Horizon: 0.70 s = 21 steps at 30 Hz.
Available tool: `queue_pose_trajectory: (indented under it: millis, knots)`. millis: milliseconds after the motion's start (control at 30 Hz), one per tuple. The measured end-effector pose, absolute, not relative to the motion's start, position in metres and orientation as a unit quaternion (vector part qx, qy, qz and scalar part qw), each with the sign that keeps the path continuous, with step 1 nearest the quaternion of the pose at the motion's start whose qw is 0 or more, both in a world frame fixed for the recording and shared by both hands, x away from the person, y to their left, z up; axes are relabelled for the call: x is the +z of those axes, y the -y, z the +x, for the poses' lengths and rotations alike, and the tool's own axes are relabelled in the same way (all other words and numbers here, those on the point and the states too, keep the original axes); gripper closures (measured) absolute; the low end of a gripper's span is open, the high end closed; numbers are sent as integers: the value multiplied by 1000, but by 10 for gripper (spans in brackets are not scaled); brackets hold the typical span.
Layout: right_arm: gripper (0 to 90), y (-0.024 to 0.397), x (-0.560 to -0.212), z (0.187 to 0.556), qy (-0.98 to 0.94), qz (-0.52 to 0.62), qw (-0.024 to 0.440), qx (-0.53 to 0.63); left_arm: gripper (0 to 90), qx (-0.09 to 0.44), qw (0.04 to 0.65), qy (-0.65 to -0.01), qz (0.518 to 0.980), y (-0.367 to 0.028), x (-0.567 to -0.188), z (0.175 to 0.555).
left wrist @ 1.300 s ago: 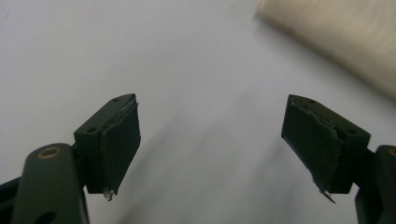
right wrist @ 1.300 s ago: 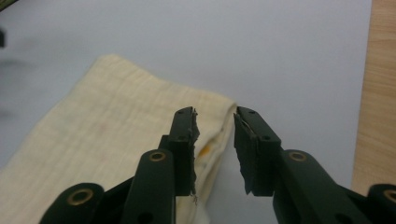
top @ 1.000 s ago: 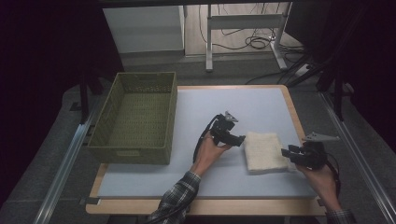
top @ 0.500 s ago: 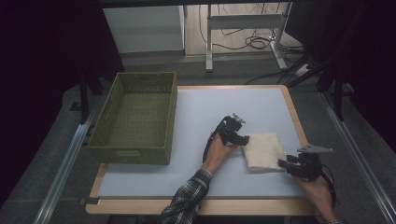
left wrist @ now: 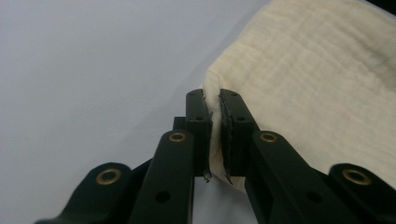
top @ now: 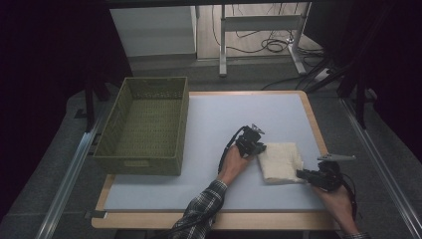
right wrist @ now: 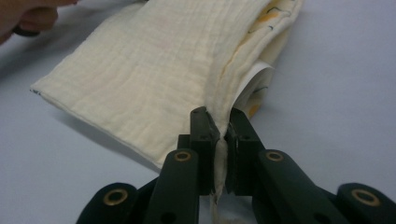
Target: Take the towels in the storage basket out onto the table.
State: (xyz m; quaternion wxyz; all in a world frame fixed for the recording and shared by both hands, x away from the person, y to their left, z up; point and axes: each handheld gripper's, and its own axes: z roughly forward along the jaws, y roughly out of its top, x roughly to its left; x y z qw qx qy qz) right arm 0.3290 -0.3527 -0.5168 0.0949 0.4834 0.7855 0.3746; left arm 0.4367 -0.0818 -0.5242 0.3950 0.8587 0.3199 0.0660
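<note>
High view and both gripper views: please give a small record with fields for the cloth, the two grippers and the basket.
cloth: cream folded muslin cloth, flat on the pale blue mat
left gripper: jaws just closed, pinching a cloth corner
right gripper: jaws just closed, pinching the cloth's folded edge
basket: green woven rectangular basket, left of the cloth, apart from it

My black jaws pinch a cream, crinkle-textured folded muslin cloth (top: 280,162) with yellow print inside. It lies on a pale blue-grey table mat (top: 209,124) beside an olive-green woven basket (top: 144,124).
</note>
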Motion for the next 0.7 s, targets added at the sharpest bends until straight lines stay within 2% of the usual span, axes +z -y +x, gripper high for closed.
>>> queue_pose_trajectory:
  millis: [133,333,700]
  knots:
    - [834,350,-507,329,-786,473,96,386,838,85,413,-320,848,73,-508,436]
    - [832,339,-496,330,-791,453,96,400,832,130,401,-304,854,61,-486,429]
    - [829,308,-482,337,-801,422,88,416,828,152,396,-315,849,33,-475,427]
